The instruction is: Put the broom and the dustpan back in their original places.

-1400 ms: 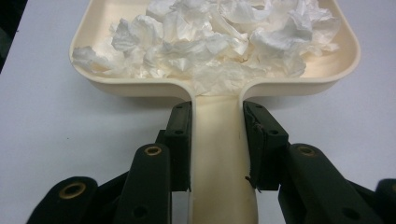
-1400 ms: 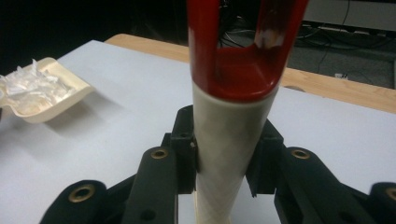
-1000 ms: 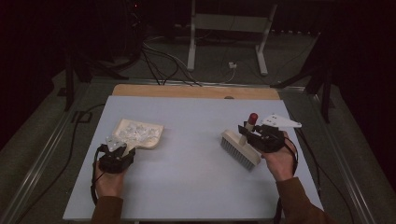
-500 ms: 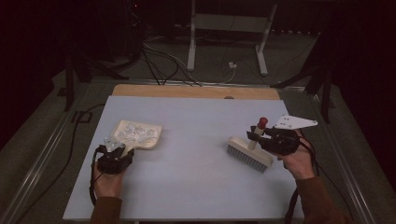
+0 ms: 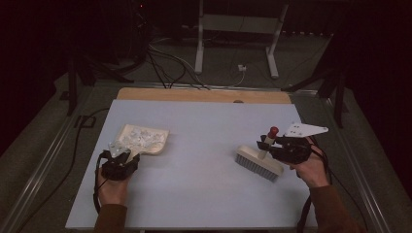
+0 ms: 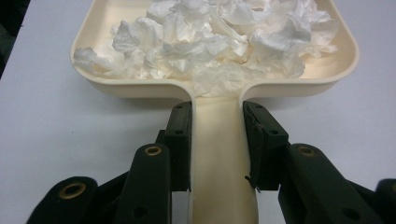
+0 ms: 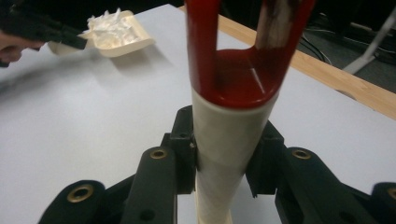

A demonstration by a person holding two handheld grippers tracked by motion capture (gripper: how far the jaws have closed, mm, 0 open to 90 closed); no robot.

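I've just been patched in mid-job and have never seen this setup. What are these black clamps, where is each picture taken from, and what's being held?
No robot here: a person holds a hand-held two-jaw tool in each hand. The high view looks down on the table. There the left tool grips the handle of a cream dustpan full of crumpled white paper. The right tool grips the handle of a brush with a red tip; its bristles rest on the table. The other two pictures come from cameras riding on each tool, looking along its black jaws: the left gripper view shows the dustpan handle clamped, the right gripper view the brush handle.
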